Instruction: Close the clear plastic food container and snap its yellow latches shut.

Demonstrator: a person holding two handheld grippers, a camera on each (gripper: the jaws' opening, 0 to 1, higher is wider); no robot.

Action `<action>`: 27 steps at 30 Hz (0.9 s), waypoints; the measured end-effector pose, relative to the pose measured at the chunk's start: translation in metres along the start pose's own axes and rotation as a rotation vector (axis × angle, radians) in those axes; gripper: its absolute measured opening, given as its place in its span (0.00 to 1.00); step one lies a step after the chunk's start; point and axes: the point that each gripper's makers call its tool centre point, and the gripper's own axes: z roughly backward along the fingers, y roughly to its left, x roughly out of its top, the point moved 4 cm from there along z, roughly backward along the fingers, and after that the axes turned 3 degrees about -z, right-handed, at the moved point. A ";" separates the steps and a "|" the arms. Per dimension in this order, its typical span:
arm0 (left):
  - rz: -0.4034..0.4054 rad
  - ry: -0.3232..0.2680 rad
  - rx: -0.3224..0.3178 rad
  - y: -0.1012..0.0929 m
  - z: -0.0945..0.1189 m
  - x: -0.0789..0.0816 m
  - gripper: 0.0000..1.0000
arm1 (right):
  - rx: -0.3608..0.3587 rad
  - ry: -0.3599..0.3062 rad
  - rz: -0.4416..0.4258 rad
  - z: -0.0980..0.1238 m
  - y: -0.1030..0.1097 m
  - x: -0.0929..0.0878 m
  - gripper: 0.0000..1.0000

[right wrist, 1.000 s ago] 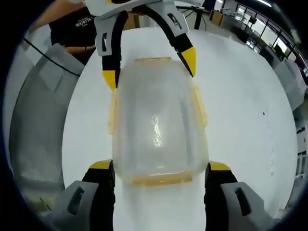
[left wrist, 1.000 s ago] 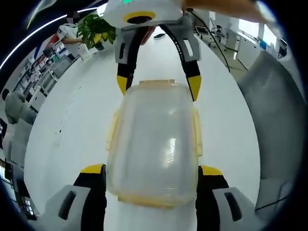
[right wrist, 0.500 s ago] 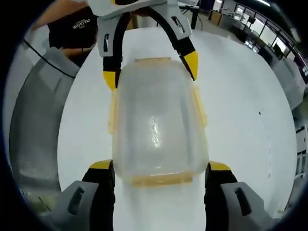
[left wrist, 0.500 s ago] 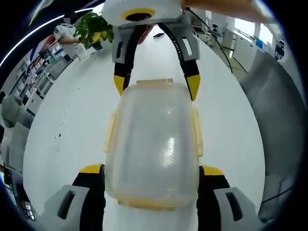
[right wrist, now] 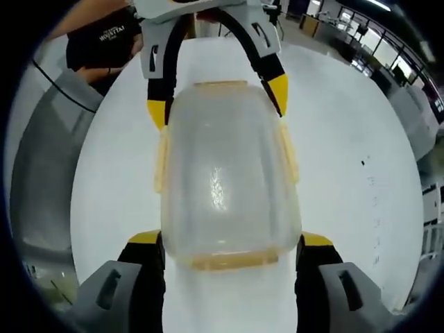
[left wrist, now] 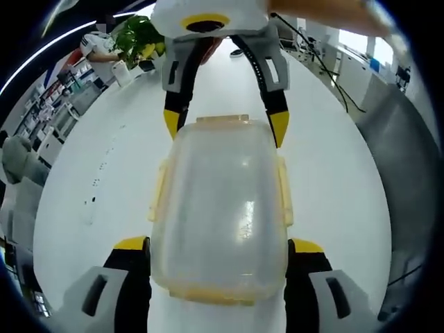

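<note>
A clear plastic food container [left wrist: 218, 208] with its lid on sits over the white table [left wrist: 111, 173], gripped at both ends. Pale yellow latches [left wrist: 284, 194] lie along its edges; whether they are snapped I cannot tell. My left gripper [left wrist: 218, 246] is shut on the near end, its yellow-tipped jaws flanking it. My right gripper [left wrist: 226, 123] clamps the far end. In the right gripper view the same container [right wrist: 225, 180] has my right gripper [right wrist: 230, 239] on its near end and my left gripper [right wrist: 217, 102] on its far end, with a yellow latch [right wrist: 232, 260] between the near jaws.
A grey chair back [left wrist: 409, 166] stands at the table's right side and shows again as the grey chair [right wrist: 38, 173]. A potted plant [left wrist: 135, 38] is at the far end. A person in a black shirt [right wrist: 104, 38] is behind the table. Office desks lie beyond.
The background has slid a little in both views, so the hands moved. The container stays in the same hold between both grippers.
</note>
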 end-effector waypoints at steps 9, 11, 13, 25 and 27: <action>-0.002 -0.010 0.004 0.015 -0.002 -0.001 0.76 | -0.014 -0.001 -0.005 -0.002 -0.013 0.002 0.75; -0.004 -0.010 0.004 0.017 -0.003 -0.001 0.76 | -0.016 -0.002 -0.007 -0.001 -0.014 0.001 0.75; -0.005 -0.011 0.006 0.017 -0.003 -0.001 0.76 | -0.017 -0.006 -0.010 -0.001 -0.016 0.001 0.75; -0.006 -0.019 0.017 0.018 -0.004 0.001 0.77 | -0.024 -0.015 -0.023 -0.001 -0.018 0.001 0.75; -0.007 -0.016 0.018 0.018 -0.005 0.001 0.77 | -0.024 -0.015 -0.024 -0.001 -0.018 0.001 0.75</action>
